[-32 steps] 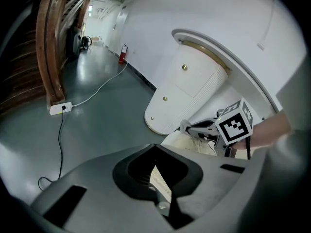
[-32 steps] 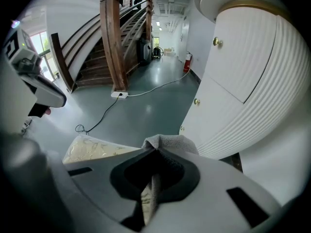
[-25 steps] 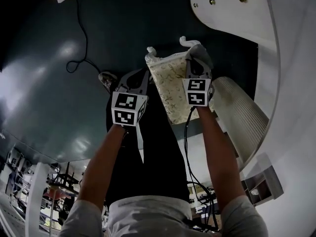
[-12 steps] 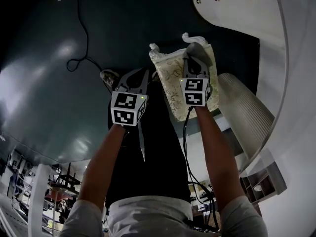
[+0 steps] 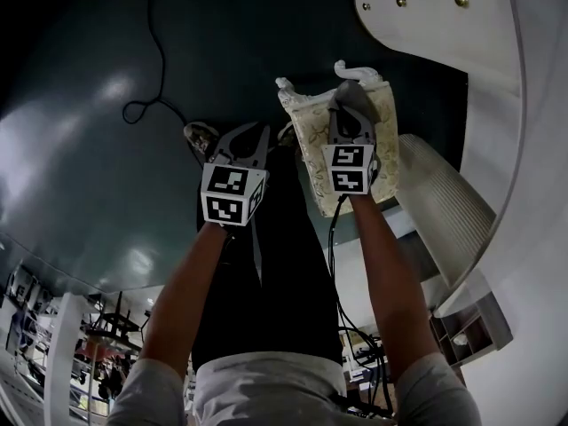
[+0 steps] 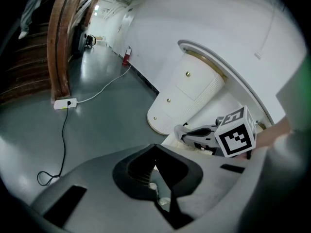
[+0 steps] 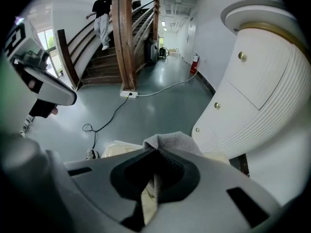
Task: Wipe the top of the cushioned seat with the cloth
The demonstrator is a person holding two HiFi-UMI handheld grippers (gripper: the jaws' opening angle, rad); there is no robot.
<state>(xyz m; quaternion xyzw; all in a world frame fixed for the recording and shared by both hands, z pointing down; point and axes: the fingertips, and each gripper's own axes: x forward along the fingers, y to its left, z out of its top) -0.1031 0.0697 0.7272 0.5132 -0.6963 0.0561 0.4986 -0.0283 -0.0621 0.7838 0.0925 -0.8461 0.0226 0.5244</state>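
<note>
The person is standing over the seat (image 5: pixel 312 145), a cream patterned cushion with white curled ends. It is sitting on the dark floor (image 5: pixel 106 149) just in front of a white curved cabinet (image 5: pixel 426 16). The right gripper (image 5: pixel 349 106) is reaching over the cushion's top toward its far end, and its jaws are clamping together on a grey cloth (image 7: pixel 170 141). A fold of the cloth is bulging out past the jaw tips, a strip is hanging down between them, and the seat's cream fabric is showing just beyond. In the head view the cloth is lying bunched on the cushion under that gripper. The left gripper (image 5: pixel 247 137) is hovering just beside the seat's left edge, over the person's dark trousers (image 5: pixel 257 273) and near a shoe (image 5: pixel 199 137). Its jaws are meeting at the tips and gripping nothing. A black cable (image 5: pixel 151 51) is trailing across the floor from a white power strip (image 6: pixel 64 103). In the right gripper view a wooden staircase (image 7: pixel 124 38) is rising at the back, and two people are standing on it.
</note>
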